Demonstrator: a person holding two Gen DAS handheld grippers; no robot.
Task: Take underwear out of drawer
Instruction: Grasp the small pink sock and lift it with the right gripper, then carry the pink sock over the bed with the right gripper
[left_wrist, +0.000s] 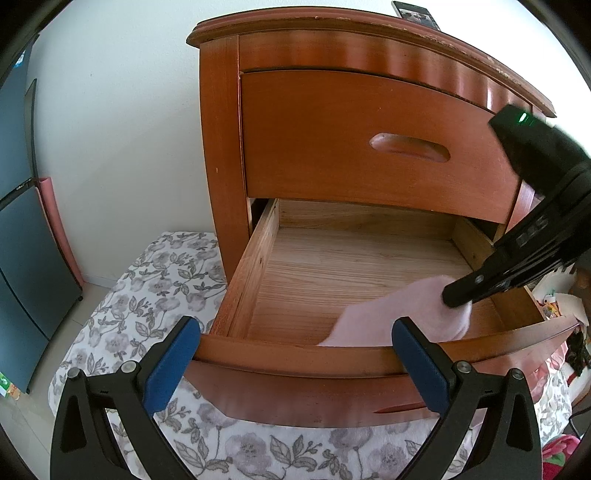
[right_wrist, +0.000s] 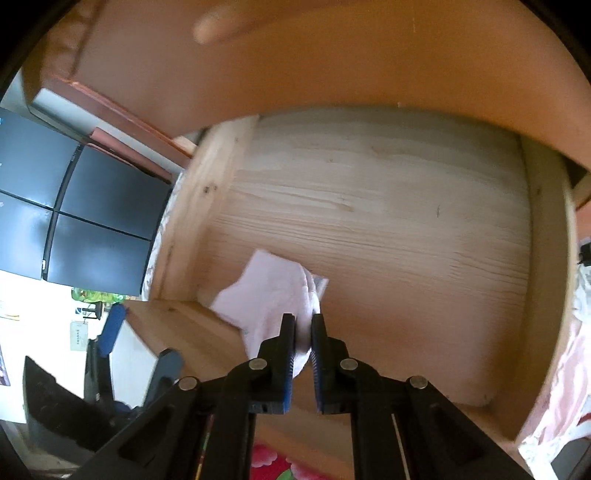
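At the left, the left gripper (left_wrist: 295, 354) is held low before the pulled-out drawer (left_wrist: 258, 354), angled gently downward, its jaws wide apart with nothing between them and the drawer's front rail seen in the gap. To the right, the right gripper (right_wrist: 303, 334) slants steeply down into the drawer from the upper right, jaws clamped on the pink underwear (right_wrist: 269, 295), which hangs from its tips over the drawer's front part.
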